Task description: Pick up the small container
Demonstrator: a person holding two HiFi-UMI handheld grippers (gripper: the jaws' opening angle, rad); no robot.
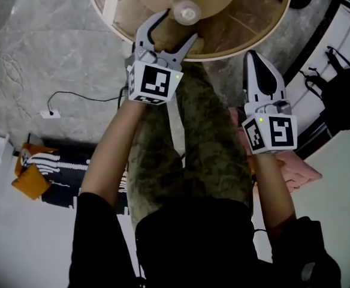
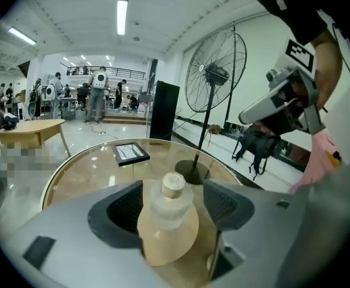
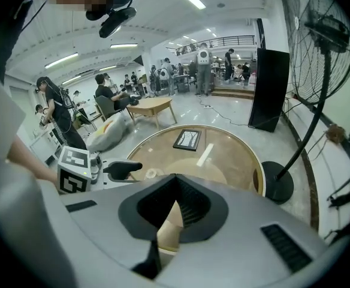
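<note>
Currently left gripper [image 1: 176, 29] stands wide, small container [image 2: 170, 201] upright btwn its pads on glass table [image 1: 247, 51], untouched; right gripper [image 1: 256, 59] closed, empty. Risk: off-centre closing could tip container or skid it across the glass.

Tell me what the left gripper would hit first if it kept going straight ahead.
Most likely the small container: it stands between the left gripper's open fingers on the round glass table, apparently untouched.
</note>
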